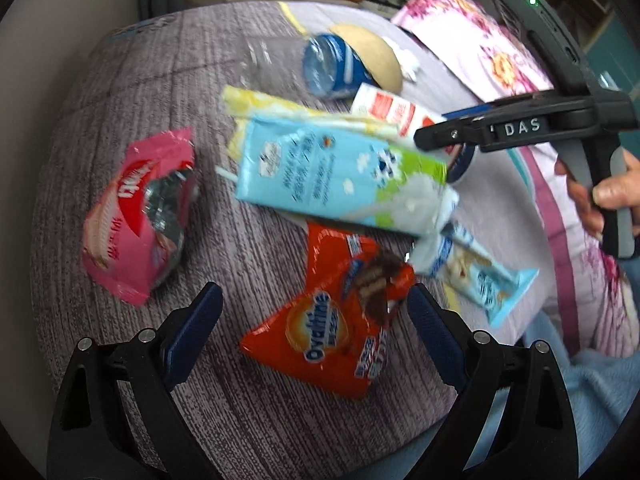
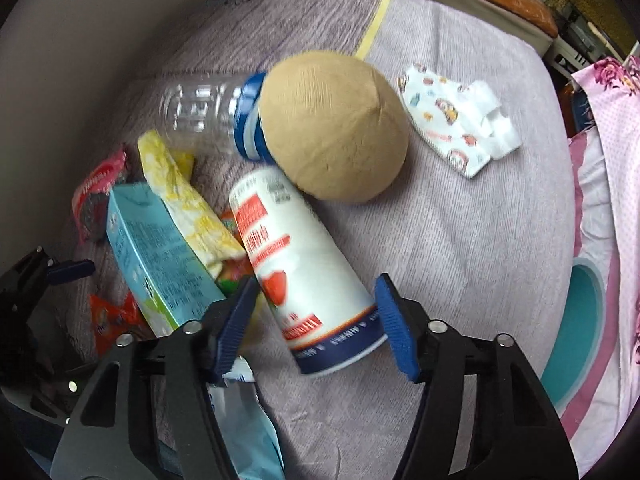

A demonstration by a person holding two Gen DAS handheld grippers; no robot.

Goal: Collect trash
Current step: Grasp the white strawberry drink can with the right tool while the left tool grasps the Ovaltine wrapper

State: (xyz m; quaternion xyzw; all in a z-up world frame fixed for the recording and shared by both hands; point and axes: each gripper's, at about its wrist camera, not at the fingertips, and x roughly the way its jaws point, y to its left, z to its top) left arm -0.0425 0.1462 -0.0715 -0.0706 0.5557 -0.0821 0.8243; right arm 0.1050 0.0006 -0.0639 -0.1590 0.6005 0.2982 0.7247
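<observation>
The right gripper (image 2: 316, 320) is seen nearest, its jaws partly apart and straddling the base end of the white cup (image 2: 304, 264), neither pad clearly pressing. The cup lies on its side on the bed cover (image 2: 460, 220), its long axis running up and leftward from the tool toward the tan ball (image 2: 336, 128). The left gripper (image 1: 316, 320) is held wide and empty, pitched steeply down over the orange wrapper (image 1: 332, 320).

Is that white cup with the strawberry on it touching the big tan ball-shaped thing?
Touching. In the right wrist view the white cup lies on its side with its far end tucked against the underside of the tan ball; no gap shows between them.
</observation>
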